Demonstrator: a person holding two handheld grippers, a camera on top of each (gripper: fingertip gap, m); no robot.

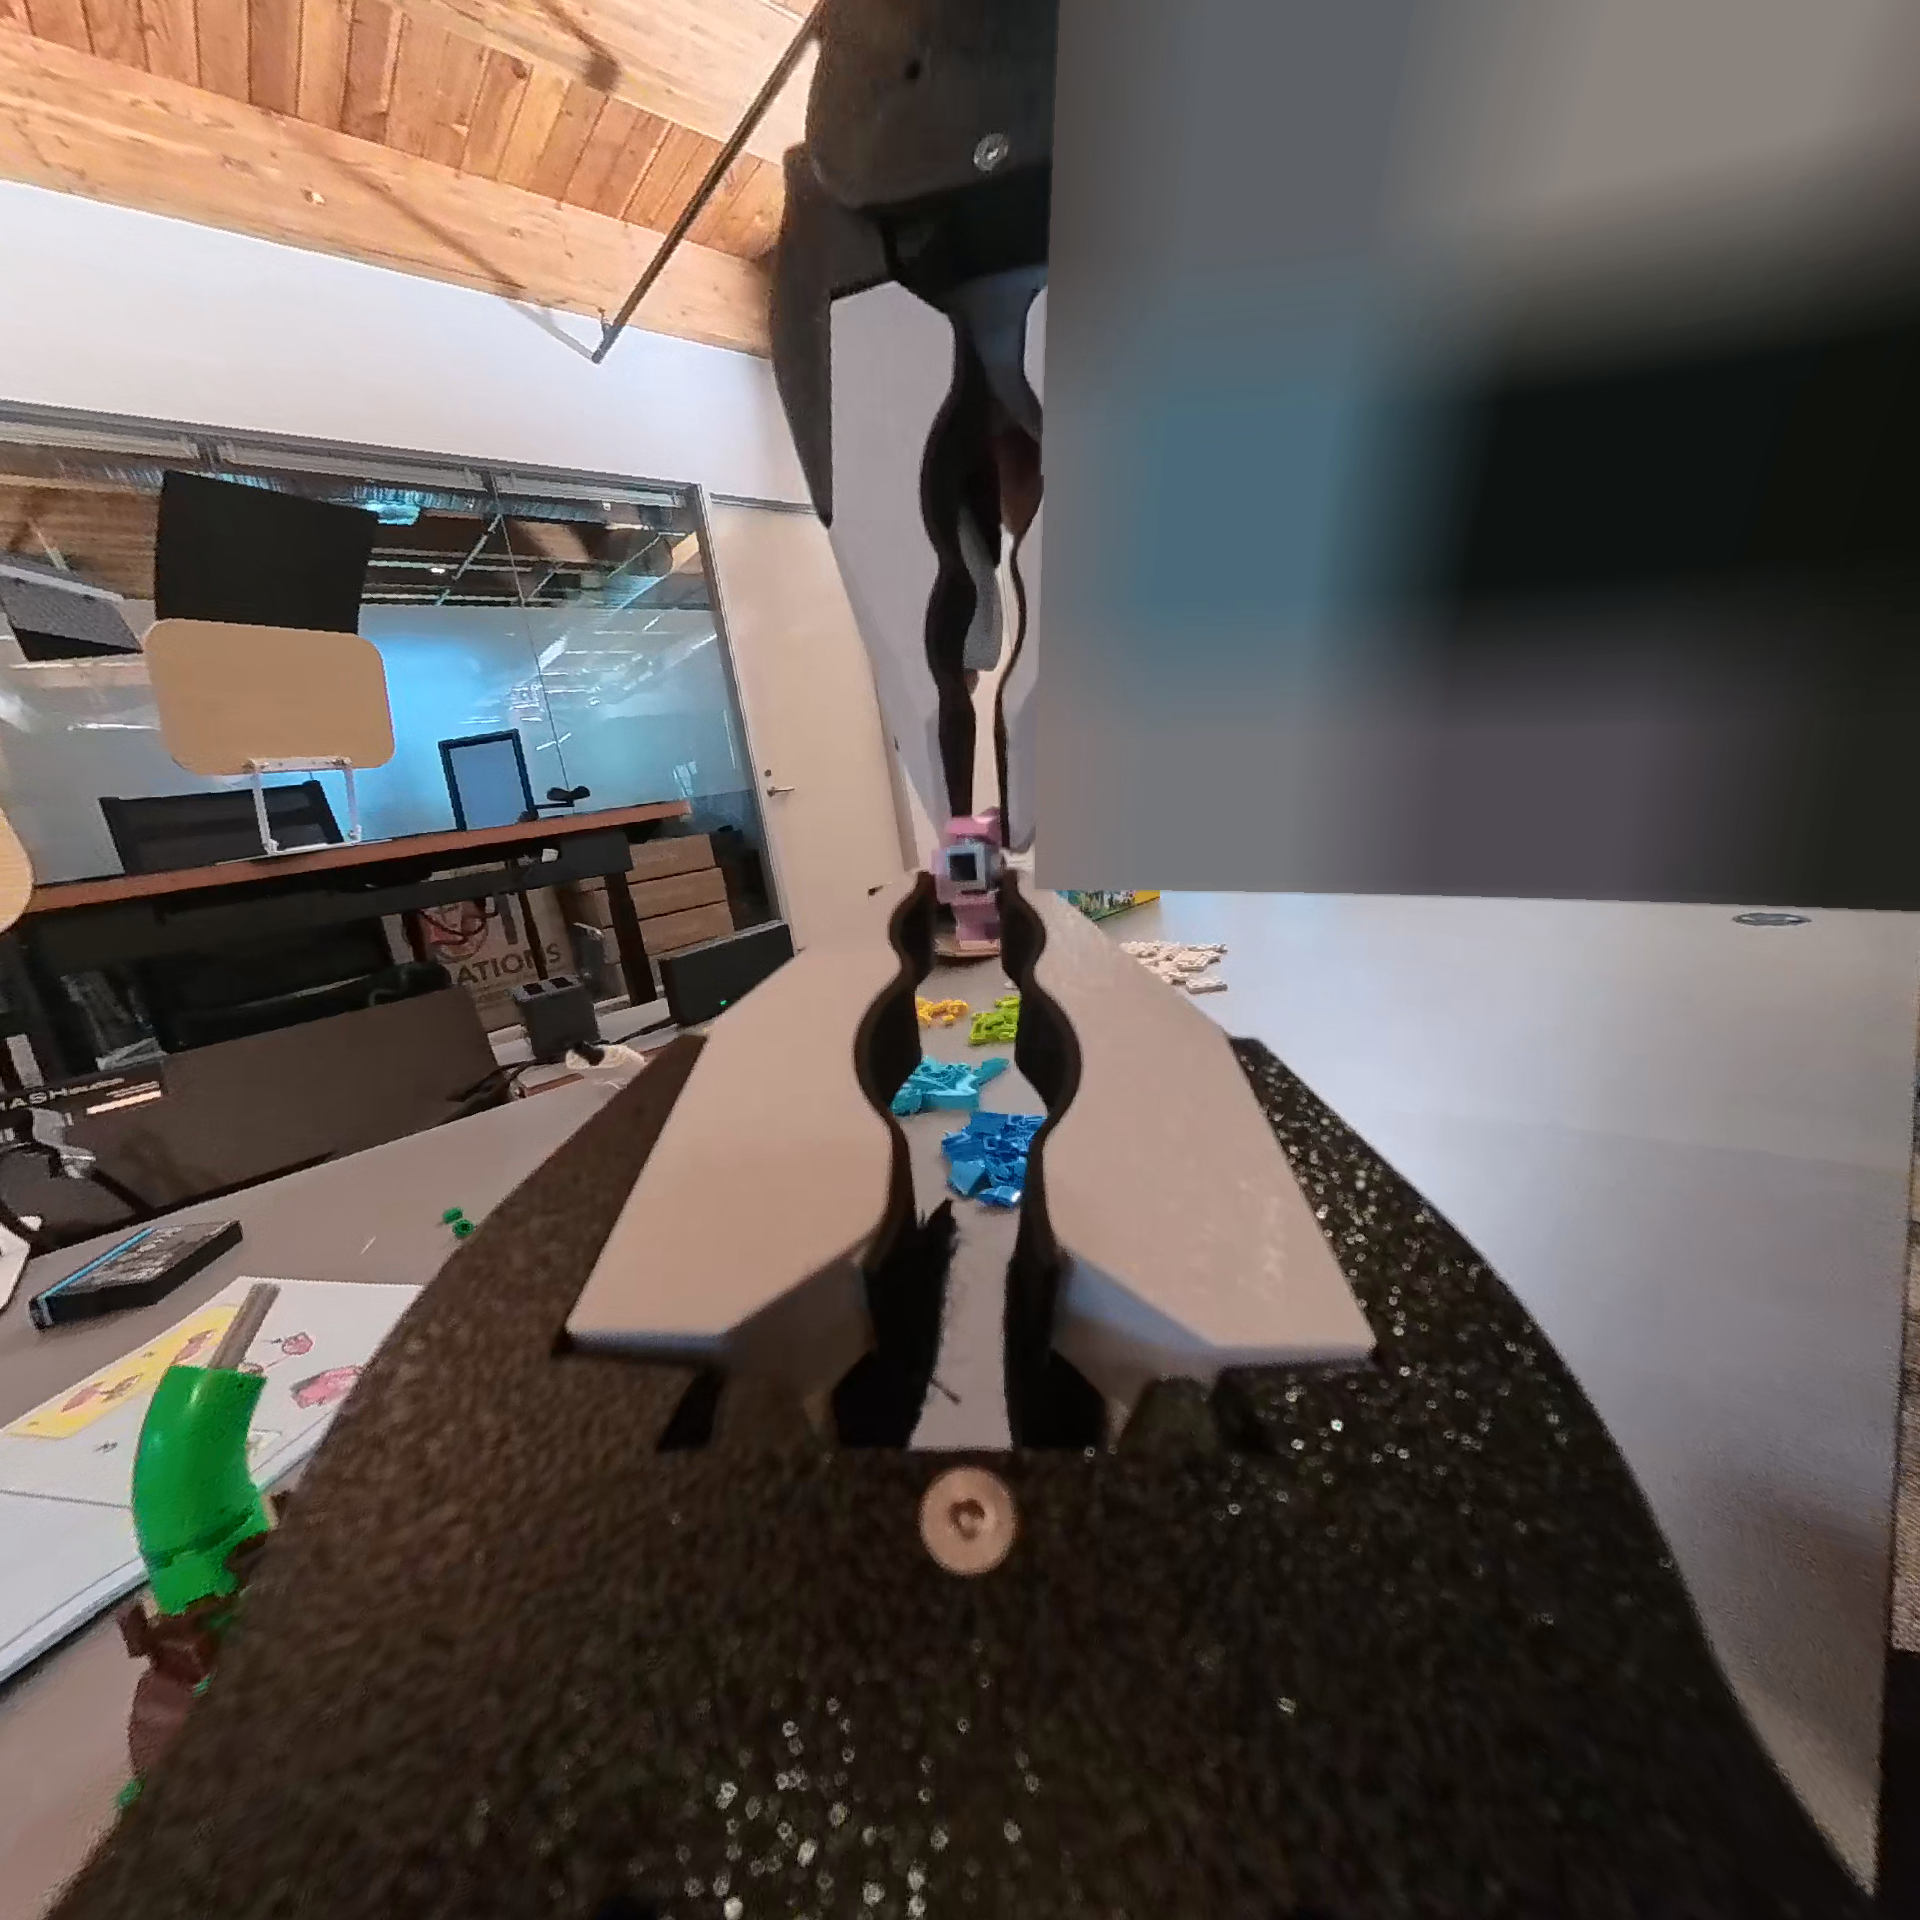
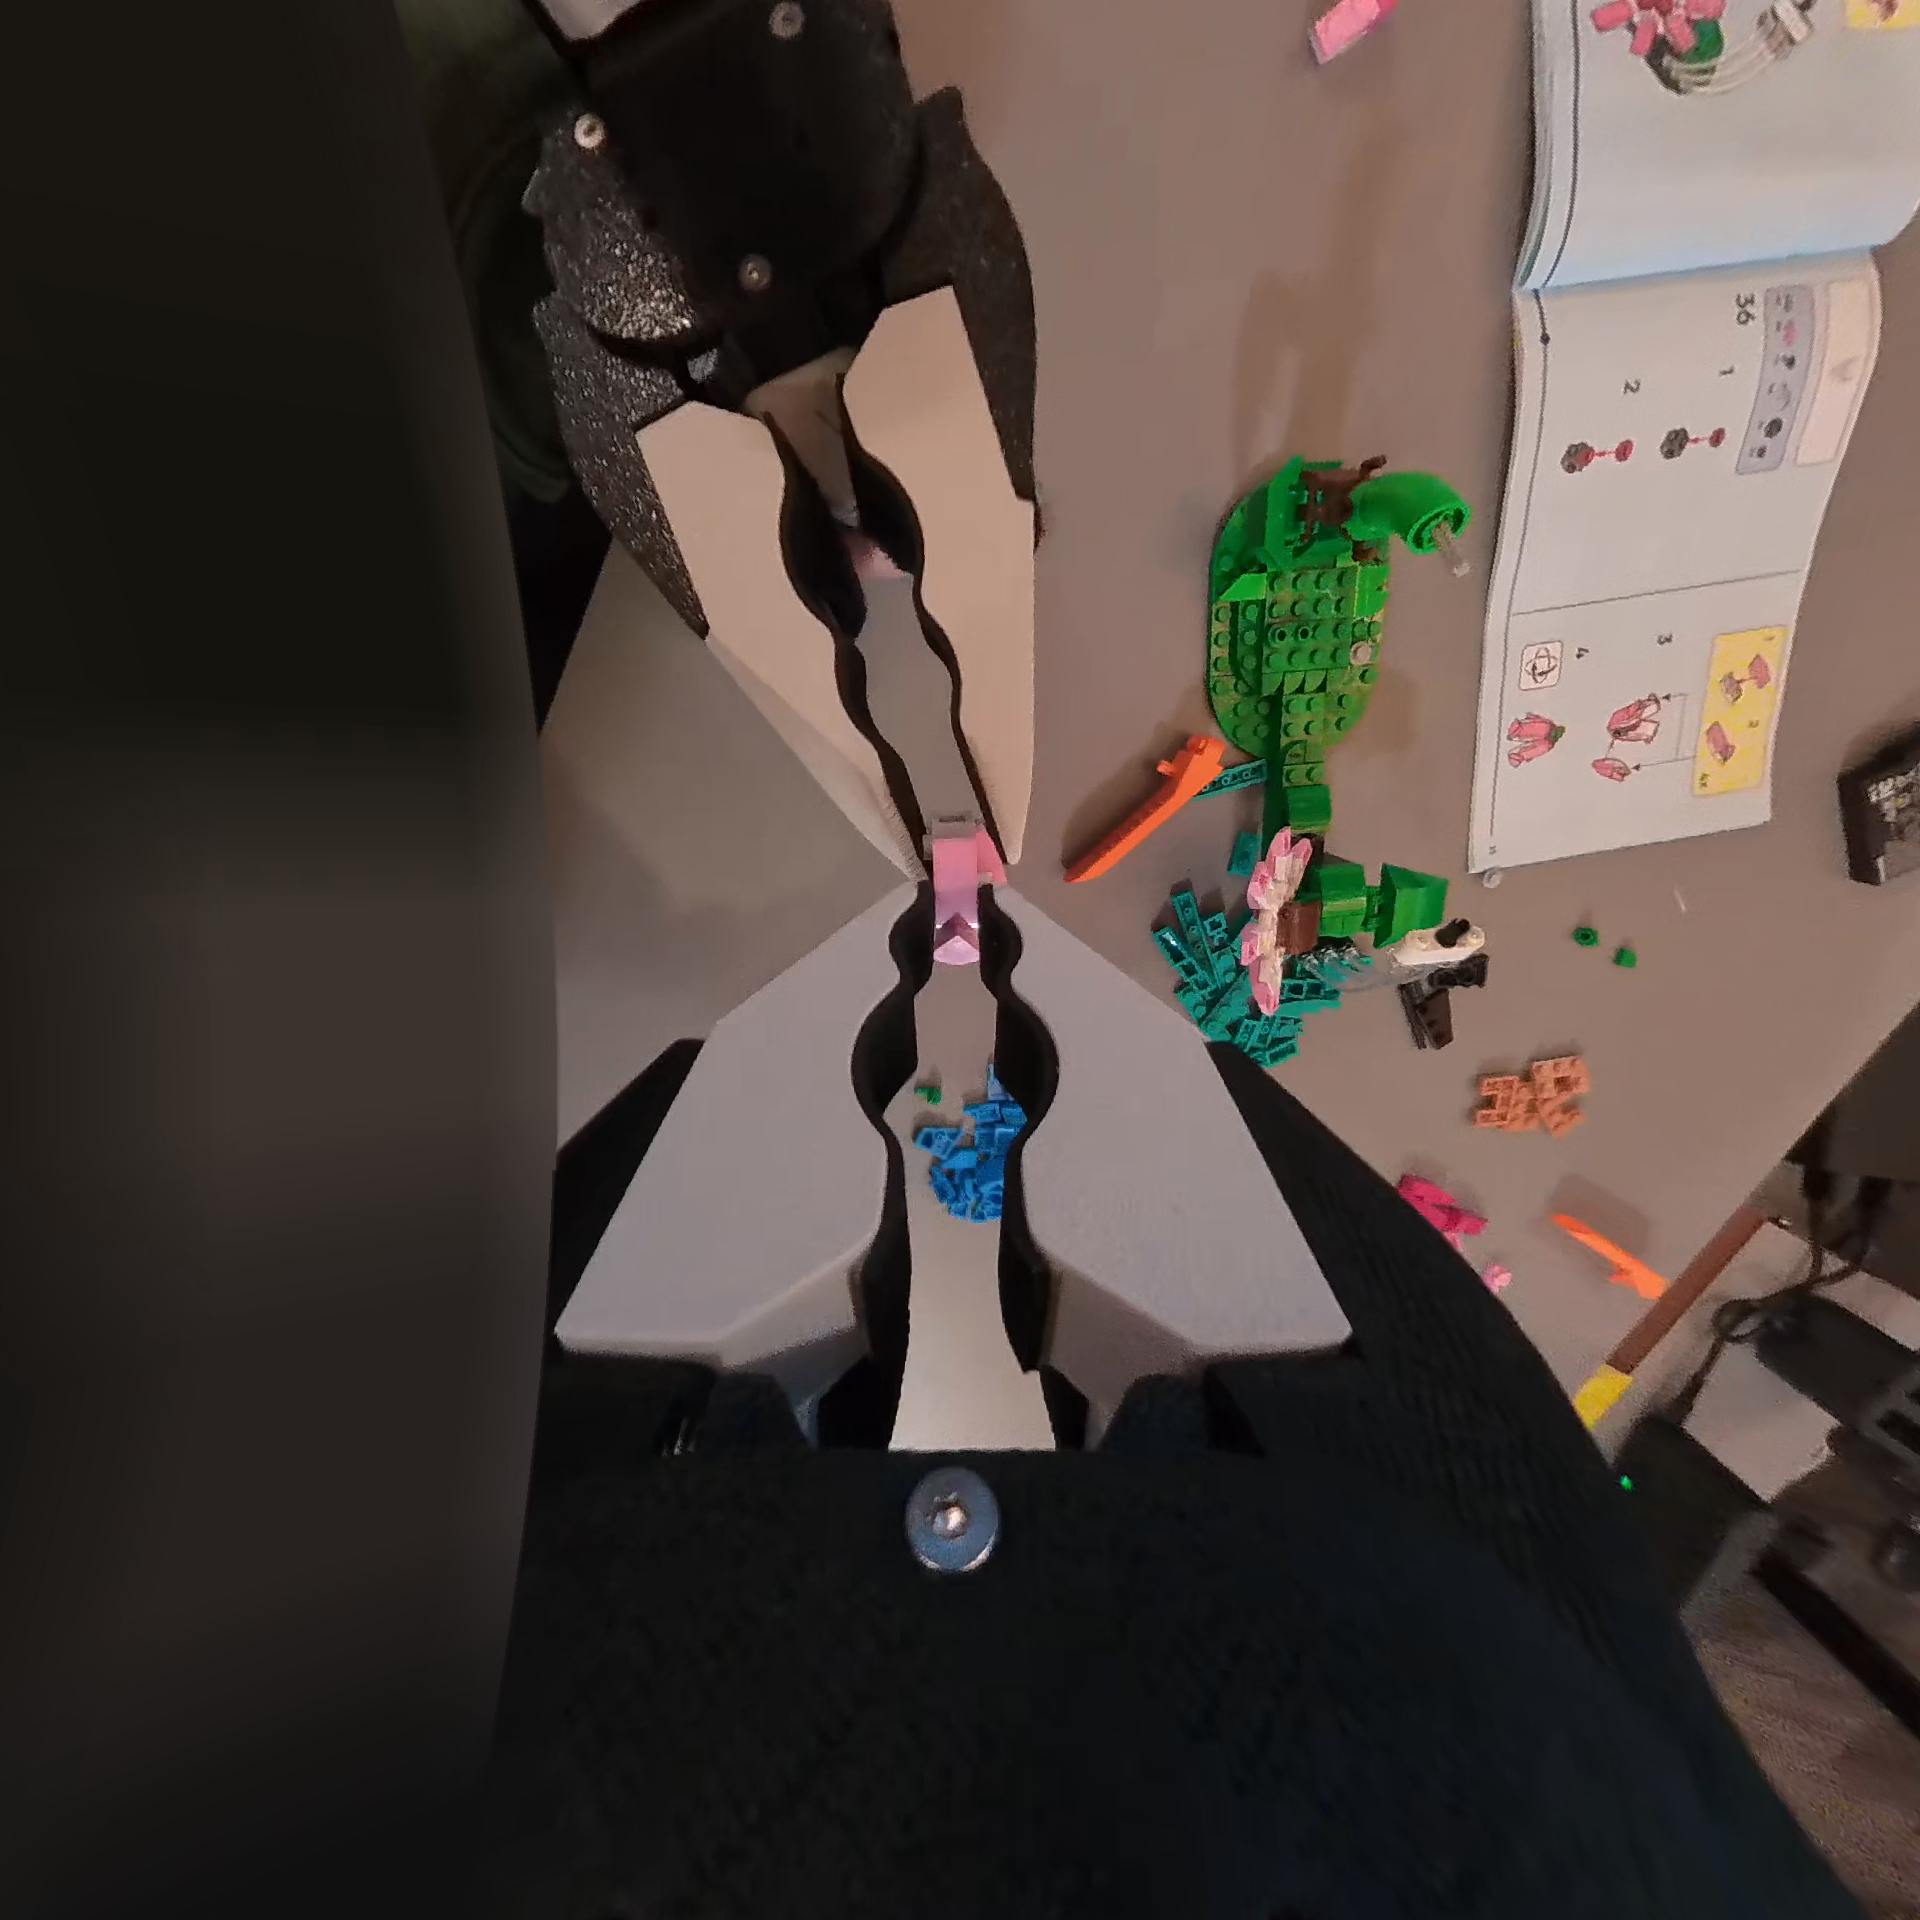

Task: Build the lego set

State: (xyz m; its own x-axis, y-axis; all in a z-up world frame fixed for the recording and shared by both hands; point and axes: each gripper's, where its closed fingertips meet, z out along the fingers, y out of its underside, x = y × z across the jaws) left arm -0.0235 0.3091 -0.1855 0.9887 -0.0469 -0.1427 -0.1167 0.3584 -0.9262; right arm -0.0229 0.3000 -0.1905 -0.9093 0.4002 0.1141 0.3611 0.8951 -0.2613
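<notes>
My left gripper [image 1: 961,890] and right gripper [image 2: 954,912] meet tip to tip above the grey table [image 2: 1195,260]. Each is shut on one end of a small pink lego assembly [image 2: 956,894]. In the left wrist view the assembly [image 1: 966,868] shows a grey square face, and the right gripper [image 1: 987,821] comes down onto it from above. In the right wrist view the left gripper [image 2: 961,847] comes in from the top. The part-built green lego model [image 2: 1299,644] with a pink flower [image 2: 1273,914] lies on the table to the right.
An open instruction booklet [image 2: 1662,561] lies at the far right. Loose piles lie on the table: blue [image 2: 971,1153], teal [image 2: 1216,987], orange bricks [image 2: 1532,1107], pink [image 2: 1439,1210]. An orange brick separator [image 2: 1143,810] lies beside the model. A black box [image 1: 135,1268] lies at the left. The tips of both grippers are at nearly the same place.
</notes>
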